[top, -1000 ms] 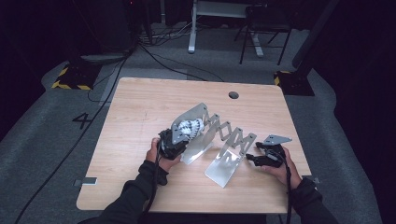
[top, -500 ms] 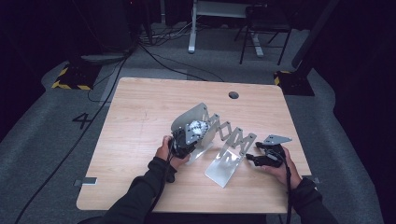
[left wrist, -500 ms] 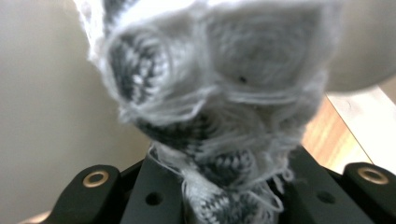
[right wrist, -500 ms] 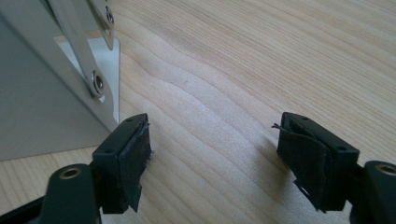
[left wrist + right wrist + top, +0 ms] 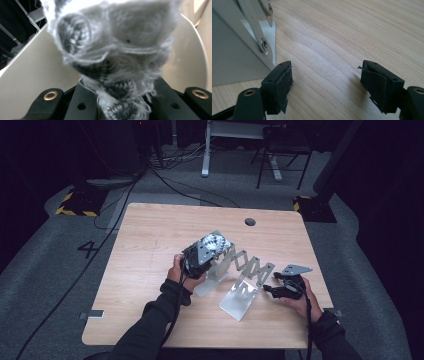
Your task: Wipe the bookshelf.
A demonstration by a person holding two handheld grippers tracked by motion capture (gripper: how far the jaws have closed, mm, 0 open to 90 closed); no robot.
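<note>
Two grippers are at work on my table point(image 5: 150, 235), a pale wooden top whose biggest load is the metal folding rack point(image 5: 245, 275), an accordion of silver plates standing across the middle with a curved end plate at each end. My left gripper point(image 5: 199, 257) is clenched on a grey knitted sock point(image 5: 112, 50), a fuzzy wad pinched between the black jaws and held up against the rack's left end plate point(image 5: 32, 75), off the tabletop. My right gripper point(image 5: 325, 82) rests low on the wood just beside the rack's right end plate point(image 5: 234, 57), jaws spread wide with nothing between them. As I judge it, the main risk is the loose yarn: threads trail from the sock, and if I drag it along the plate edge or past a rivet point(image 5: 264, 44) it could snag and pull the whole light rack over or fold it shut. The pinch catches only the lower end of the wad, so a quick swing could shake it free. The scissor links point(image 5: 250, 265) stand between my two hands, and the right pads point(image 5: 283, 85) sit close enough to the plate to nudge it. Further back, a small round hole point(image 5: 250, 222) in the top lies well apart from everything.
</note>
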